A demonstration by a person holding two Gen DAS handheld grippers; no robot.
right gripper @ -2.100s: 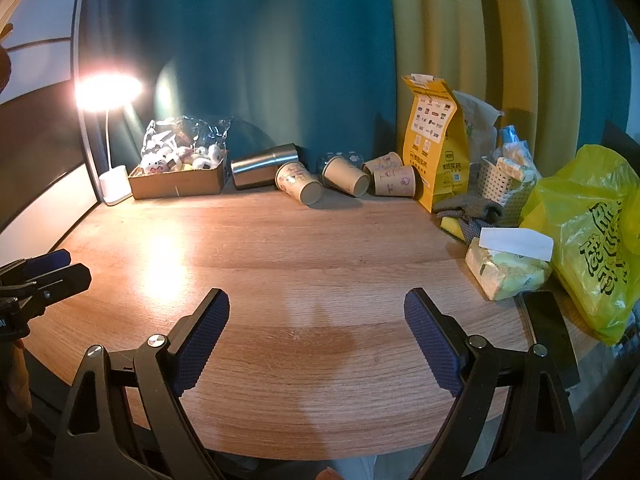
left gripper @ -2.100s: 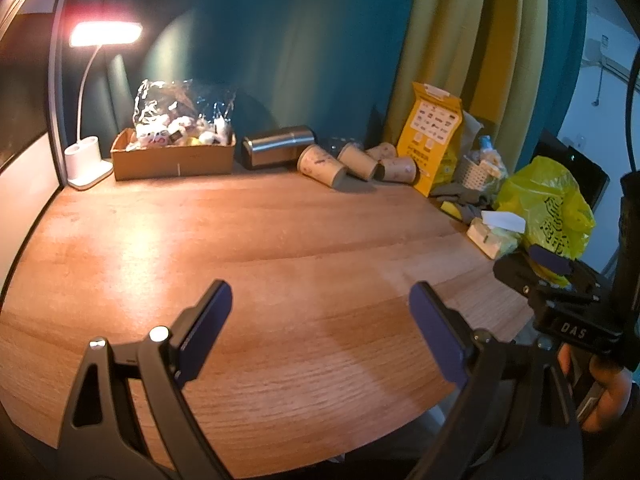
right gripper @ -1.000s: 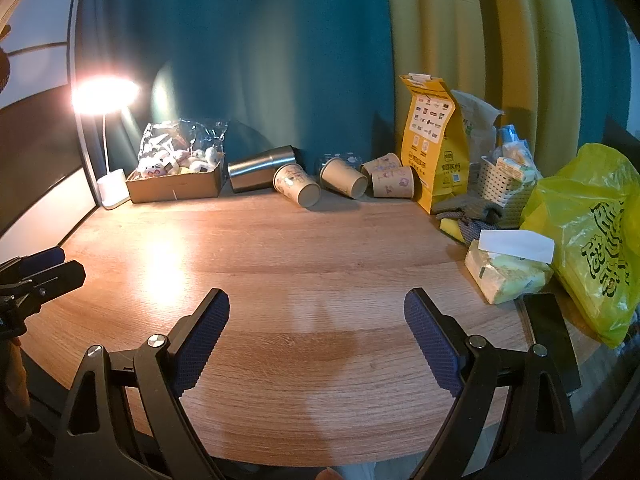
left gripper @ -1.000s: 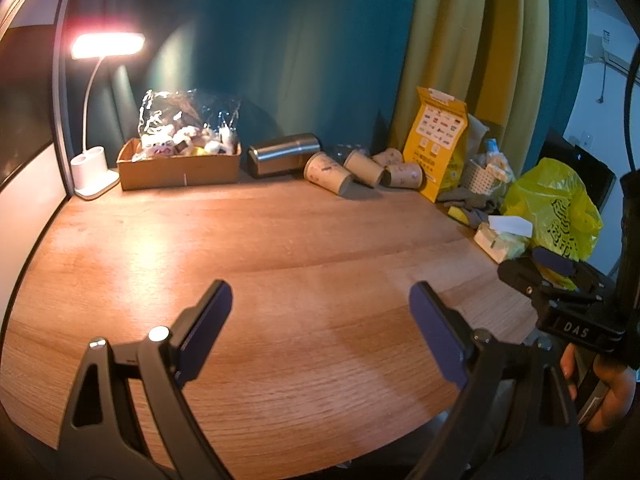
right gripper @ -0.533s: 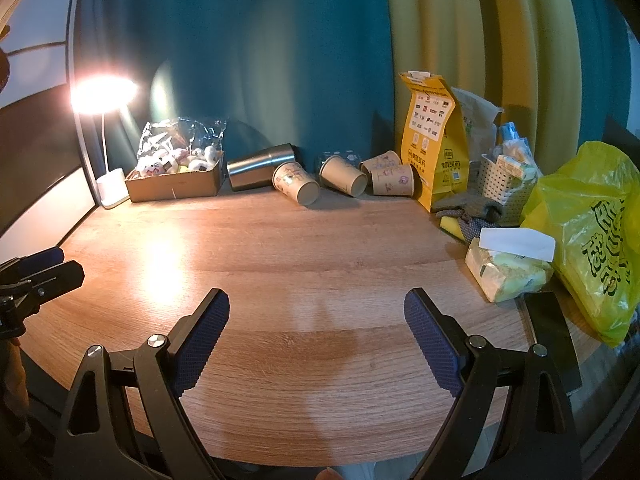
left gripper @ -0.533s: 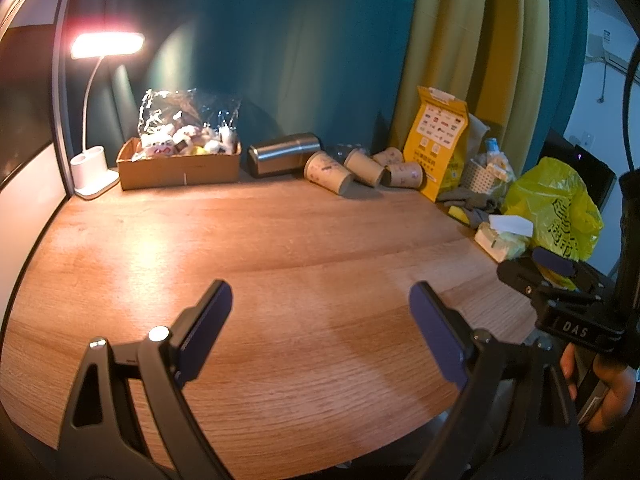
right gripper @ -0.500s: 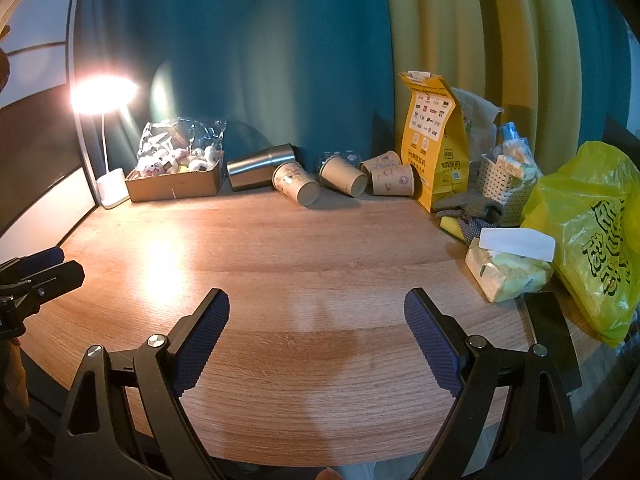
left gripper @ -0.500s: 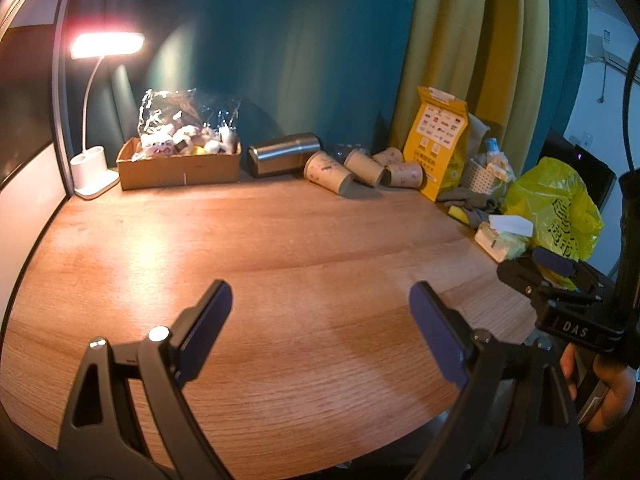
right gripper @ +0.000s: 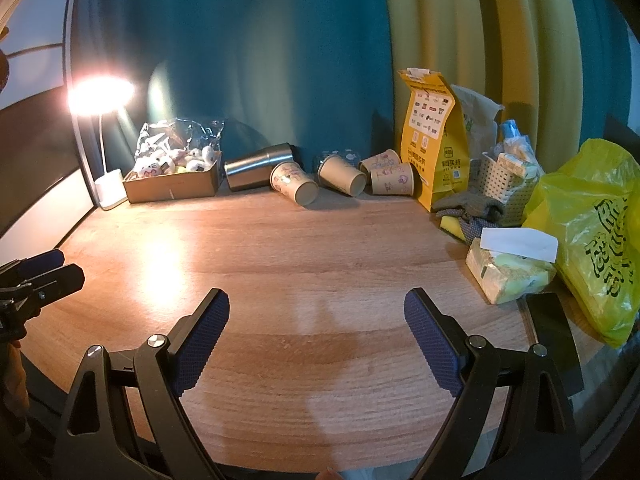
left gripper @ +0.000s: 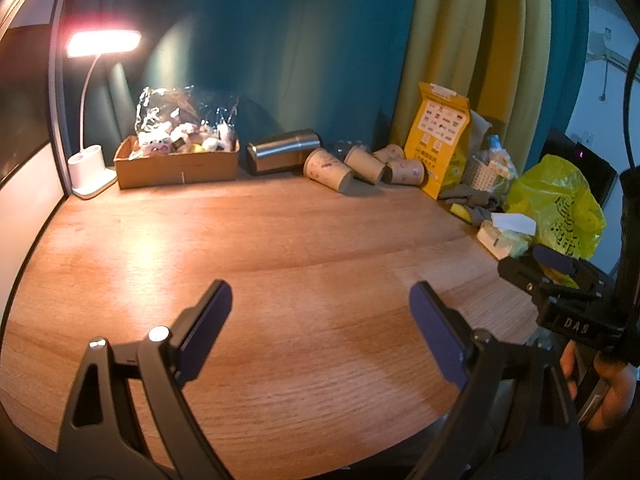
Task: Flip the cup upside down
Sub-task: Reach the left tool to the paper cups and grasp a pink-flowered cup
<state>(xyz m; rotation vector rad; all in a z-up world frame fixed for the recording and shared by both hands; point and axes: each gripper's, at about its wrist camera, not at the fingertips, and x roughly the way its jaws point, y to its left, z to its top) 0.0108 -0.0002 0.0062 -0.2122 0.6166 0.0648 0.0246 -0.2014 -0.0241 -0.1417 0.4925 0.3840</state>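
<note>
Several paper cups lie on their sides at the back of the wooden table [left gripper: 280, 240]: a front one [left gripper: 327, 169] [right gripper: 294, 183], a second [left gripper: 364, 164] [right gripper: 342, 175], and two more [right gripper: 390, 178] by the yellow bag. A steel tumbler [left gripper: 282, 151] [right gripper: 258, 166] also lies on its side. My left gripper [left gripper: 320, 308] is open and empty over the table's near edge, far from the cups. My right gripper [right gripper: 316, 316] is open and empty, likewise far back. Each gripper shows at the other view's edge [left gripper: 560, 276] [right gripper: 36, 276].
A lit desk lamp [left gripper: 90, 120] and a cardboard box of packets [left gripper: 176, 160] stand at the back left. A yellow paper bag [right gripper: 434, 136], a white basket [right gripper: 508, 188], a cloth [right gripper: 468, 208], a tissue pack [right gripper: 510, 268] and a yellow plastic bag [right gripper: 592, 232] crowd the right side.
Both grippers have drifted slightly back over two seconds and stayed almost still in the last half second. Both stay open. Nothing on the table has moved.
</note>
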